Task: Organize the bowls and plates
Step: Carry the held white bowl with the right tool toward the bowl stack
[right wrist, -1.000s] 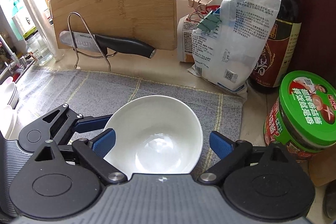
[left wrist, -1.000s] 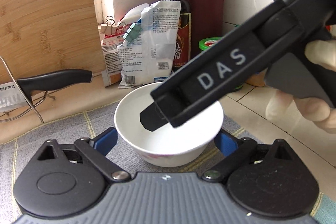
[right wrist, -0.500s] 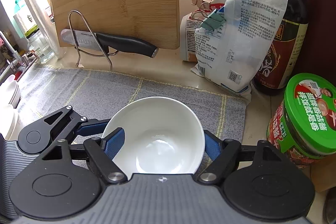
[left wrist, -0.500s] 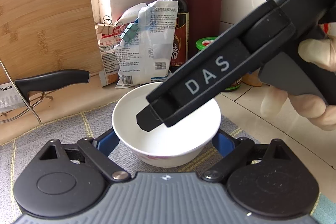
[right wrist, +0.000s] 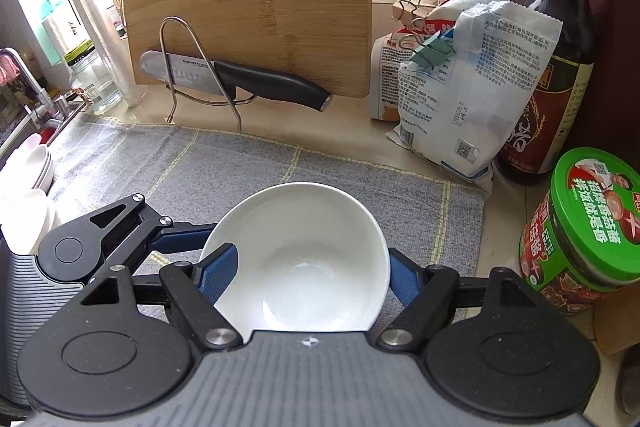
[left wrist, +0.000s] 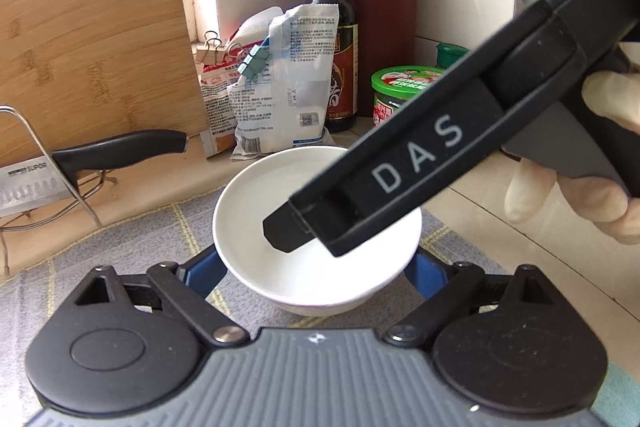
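Closing from wide apart, the right gripper (right wrist: 308, 271) now clamps the white bowl (right wrist: 300, 251) near the mat's (right wrist: 280, 163) right edge, ready for lifting, while the left gripper (left wrist: 316, 267) brackets it.

Each handheld tool had a ribbed grey plastic body, two round black hinge housings with silver pivot screws, and black linkage arms ending in blue textured pads (right wrist: 218, 273). The left gripper (left wrist: 316, 265) showed this build close up. The right gripper (right wrist: 308, 273), seen from the left wrist view, carried white "DAS" lettering on its black finger. The person's hand (left wrist: 576, 187) wore a thin pale glove.
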Demonstrator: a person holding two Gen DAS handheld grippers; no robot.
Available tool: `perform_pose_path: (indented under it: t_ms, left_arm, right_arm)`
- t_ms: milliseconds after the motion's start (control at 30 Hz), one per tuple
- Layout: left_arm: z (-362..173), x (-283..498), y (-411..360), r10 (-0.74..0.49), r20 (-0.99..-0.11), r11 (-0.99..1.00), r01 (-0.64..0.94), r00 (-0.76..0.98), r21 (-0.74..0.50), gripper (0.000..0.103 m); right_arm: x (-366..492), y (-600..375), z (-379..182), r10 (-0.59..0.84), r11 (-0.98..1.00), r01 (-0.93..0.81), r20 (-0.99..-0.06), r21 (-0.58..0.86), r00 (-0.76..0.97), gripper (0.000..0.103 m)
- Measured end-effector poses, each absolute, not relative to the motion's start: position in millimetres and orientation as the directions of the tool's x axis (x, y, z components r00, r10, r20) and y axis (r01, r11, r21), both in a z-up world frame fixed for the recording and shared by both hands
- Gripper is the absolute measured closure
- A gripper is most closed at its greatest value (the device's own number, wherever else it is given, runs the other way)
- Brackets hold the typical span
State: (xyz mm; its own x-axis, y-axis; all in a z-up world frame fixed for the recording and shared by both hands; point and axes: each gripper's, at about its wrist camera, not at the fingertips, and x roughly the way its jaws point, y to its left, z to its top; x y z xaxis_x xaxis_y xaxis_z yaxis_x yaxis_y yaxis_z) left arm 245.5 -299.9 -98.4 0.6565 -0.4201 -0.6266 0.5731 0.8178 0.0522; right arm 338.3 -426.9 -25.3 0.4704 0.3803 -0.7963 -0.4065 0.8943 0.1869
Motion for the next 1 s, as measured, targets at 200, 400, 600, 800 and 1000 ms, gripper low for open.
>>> perform_pose_path:
  t_ms: [200,400,600,800,1000]
  left_arm:
    - [-79.6,226.0,-284.8,-0.412,-0.638,0.815,0.577,0.651,0.062,0.009]
    - [-61.3,202.7,-267.0,-0.399,-0.647,0.821,0.568,0.65,0.064,0.009]
    - [-46.6,180.6,-235.5,-0.37,-0.648,0.843,0.534,0.666,0.068,0.009]
    - [-36.4,167.3,-203.1,-0.317,-0.65,0.878,0.473,0.69,0.075,0.009]
    - [-28.8,156.6,-168.2,-0.275,-0.643,0.907,0.415,0.715,0.073,0.009]
  right_arm:
    - [316.0,-407.0,-11.0,0.384,0.888,-0.426,-0.791,0.175,0.476,0.019]
    - [291.0,-382.9,2.7,0.387,0.879,-0.45,-0.784,0.156,0.485,0.019]
    - [273.9,-353.4,15.7,0.426,0.855,-0.488,-0.775,0.176,0.466,0.019]
    - [263.6,-312.5,26.5,0.466,0.818,-0.548,-0.761,0.177,0.451,0.019]
    - [261.4,-273.3,34.0,0.502,0.778,-0.604,-0.751,0.175,0.429,0.019]
